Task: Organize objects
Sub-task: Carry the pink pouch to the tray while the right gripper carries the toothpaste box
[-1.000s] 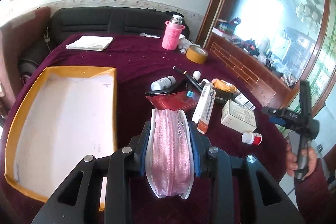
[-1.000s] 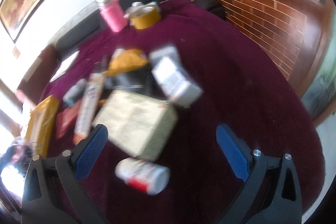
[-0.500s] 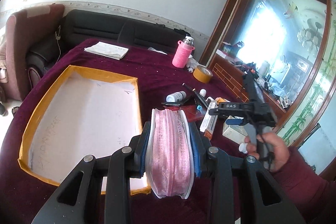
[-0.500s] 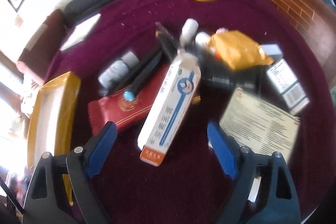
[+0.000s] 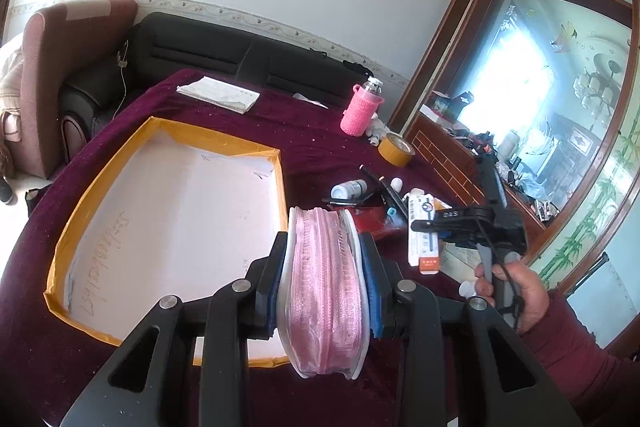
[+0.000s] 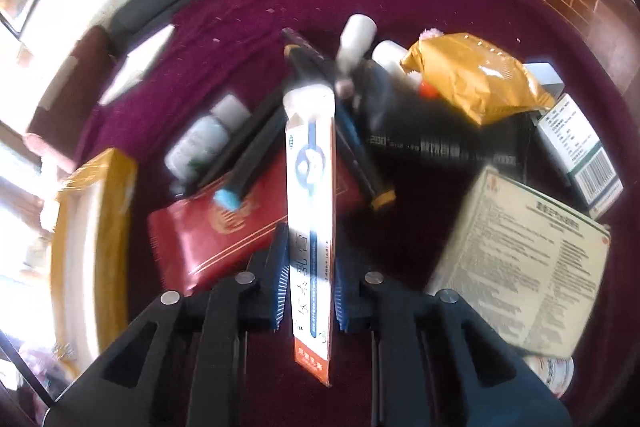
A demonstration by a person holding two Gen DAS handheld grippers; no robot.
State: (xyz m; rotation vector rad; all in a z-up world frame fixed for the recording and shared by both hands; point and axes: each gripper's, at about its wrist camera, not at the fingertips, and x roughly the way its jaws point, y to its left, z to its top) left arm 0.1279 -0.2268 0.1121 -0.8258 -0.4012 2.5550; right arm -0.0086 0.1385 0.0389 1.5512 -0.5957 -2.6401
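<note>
Left gripper [image 5: 325,279] — blue pads clamped on a pink zippered pouch [image 5: 324,291], held edge-up between the fingers, above the near edge of the shallow yellow-rimmed tray [image 5: 176,135]. The tray's white floor carries handwriting; it lies on the maroon tablecloth [image 5: 320,143].

Right gripper [image 6: 310,279] — jaws drawn in tight on a long white-and-blue carton [image 6: 311,211] with an orange end, pads pressing both narrow sides. The carton points away from the camera over the clutter. In the left wrist view the same carton [image 5: 424,227] shows in the right gripper [image 5: 430,227], with the person's hand [image 5: 516,291] and red sleeve behind it.

Around the carton: red booklet [image 6: 224,235] beneath it, black pens [image 6: 248,155] on the booklet, small white bottle [image 6: 200,143] to the left, black torch [image 6: 440,147] and yellow packet [image 6: 476,75] to the right, beige leaflet box [image 6: 524,259] near right.

Far side: pink-sleeved flask [image 5: 360,111], tape roll [image 5: 396,149] just beside it, folded paper [image 5: 220,95] well apart.
</note>
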